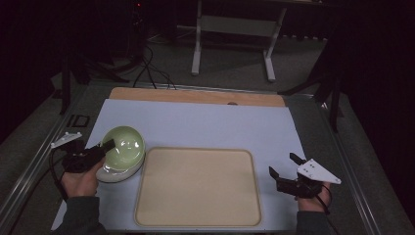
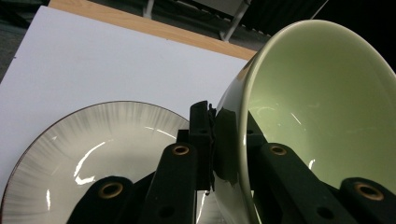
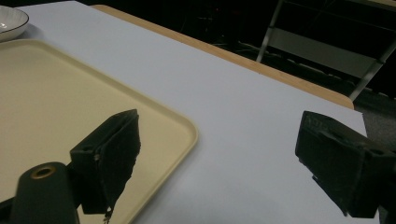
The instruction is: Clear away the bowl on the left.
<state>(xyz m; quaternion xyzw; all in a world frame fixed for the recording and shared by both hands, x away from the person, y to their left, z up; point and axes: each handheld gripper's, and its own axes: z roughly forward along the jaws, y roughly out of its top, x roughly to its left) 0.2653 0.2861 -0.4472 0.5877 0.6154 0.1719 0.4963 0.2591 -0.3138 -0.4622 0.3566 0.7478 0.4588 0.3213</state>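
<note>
L gripper (image 1: 100,149) clamped rim of glossy pale-green ceramic bowl (image 1: 125,146), tilted over white plate (image 2: 100,140). R gripper (image 1: 284,169) jaws wide, empty, beside beige tray (image 1: 198,188).

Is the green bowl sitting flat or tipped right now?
Tipped. The green bowl leans with its mouth angled up over the white plate, the left claw pinching its rim.

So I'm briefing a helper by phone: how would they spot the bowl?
Start from the beige rectangular tray on the white tabletop. Just left of it, the glossy pale-green bowl sits tilted, clamped at its rim by the left gripper, above a grey-white dark-rimmed plate.
</note>
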